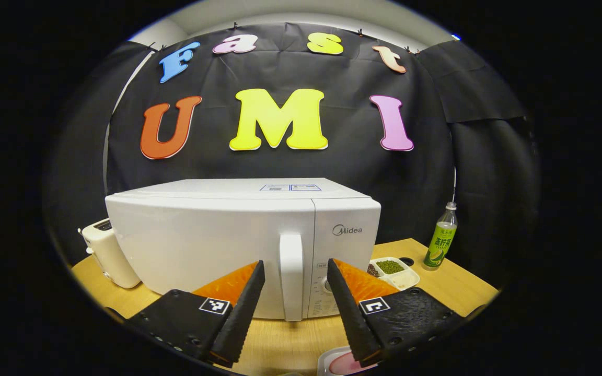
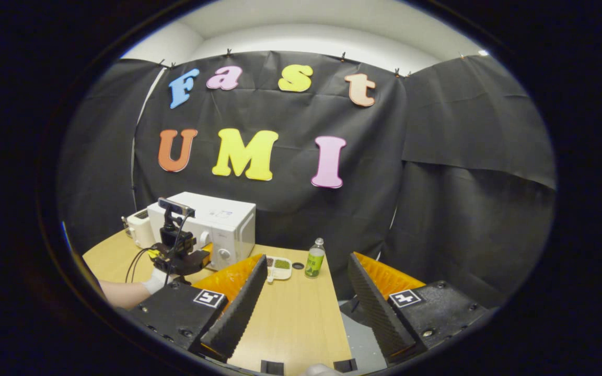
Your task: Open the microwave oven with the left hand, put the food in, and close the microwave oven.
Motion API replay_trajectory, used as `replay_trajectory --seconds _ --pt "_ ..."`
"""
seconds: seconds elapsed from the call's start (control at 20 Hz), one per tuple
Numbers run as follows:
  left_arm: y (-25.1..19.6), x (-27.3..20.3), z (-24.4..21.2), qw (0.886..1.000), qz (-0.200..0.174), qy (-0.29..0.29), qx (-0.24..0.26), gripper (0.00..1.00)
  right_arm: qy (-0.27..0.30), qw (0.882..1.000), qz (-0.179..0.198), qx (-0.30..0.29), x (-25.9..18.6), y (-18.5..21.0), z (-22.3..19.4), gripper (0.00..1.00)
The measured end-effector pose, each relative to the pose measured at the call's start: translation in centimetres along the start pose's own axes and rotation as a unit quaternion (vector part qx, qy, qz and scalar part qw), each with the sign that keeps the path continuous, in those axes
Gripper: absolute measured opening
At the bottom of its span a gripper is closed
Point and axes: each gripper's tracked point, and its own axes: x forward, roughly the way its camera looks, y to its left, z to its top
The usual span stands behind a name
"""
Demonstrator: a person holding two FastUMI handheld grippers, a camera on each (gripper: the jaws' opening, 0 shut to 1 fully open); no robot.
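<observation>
The white microwave (image 1: pixel 212 245) stands shut on the wooden table, its vertical door handle (image 1: pixel 291 277) facing me. My left gripper (image 1: pixel 294 263) is open, one finger on each side of the handle and a little short of it. Low in the left gripper view, a white container with pink contents (image 1: pixel 338 364) peeks out under the right finger. In the right gripper view the microwave (image 2: pixel 222 222) is far off at the left, with the left gripper (image 2: pixel 181 258) in a gloved hand (image 2: pixel 152 284) before it. My right gripper (image 2: pixel 308 258) hangs open and empty over the table.
A white toaster (image 1: pixel 106 253) stands left of the microwave. To its right lie a divided tray of beans (image 1: pixel 395 271) and a green bottle (image 1: pixel 441 237). The table (image 2: pixel 290 313) ends just right of the bottle (image 2: pixel 314 258); grey floor (image 2: pixel 363 339) lies beyond.
</observation>
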Motion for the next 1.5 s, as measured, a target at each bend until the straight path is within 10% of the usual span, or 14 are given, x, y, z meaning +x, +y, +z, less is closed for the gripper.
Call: replay_trajectory --seconds 0.15,0.25,0.35,0.4,0.9,1.5 --pt "1.5 0.9 -0.4 1.000 0.024 0.008 -0.001 0.54 0.005 1.000 0.007 -0.009 0.3 0.1 -0.1 0.99" --pt "1.0 1.3 -0.5 0.999 0.009 0.008 -0.032 0.24 0.004 1.000 0.009 -0.015 0.3 0.1 0.0 0.99" --pt "0.9 1.1 -0.5 1.000 0.008 0.010 -0.023 0.25 0.005 1.000 0.011 -0.018 0.3 0.0 -0.2 0.99" --pt "0.9 1.2 -0.4 1.000 0.012 0.006 -0.014 0.10 0.005 1.000 0.012 -0.017 0.3 0.0 -0.2 0.99" --pt "1.0 -1.4 -0.9 1.000 0.002 0.013 -0.014 0.07 0.002 1.000 0.014 0.000 -0.2 -0.4 0.0 1.00" --pt "8.2 -17.3 -3.4 1.000 0.006 0.024 0.008 0.07 -0.008 0.997 0.080 0.016 -1.5 6.6 0.4 1.00"
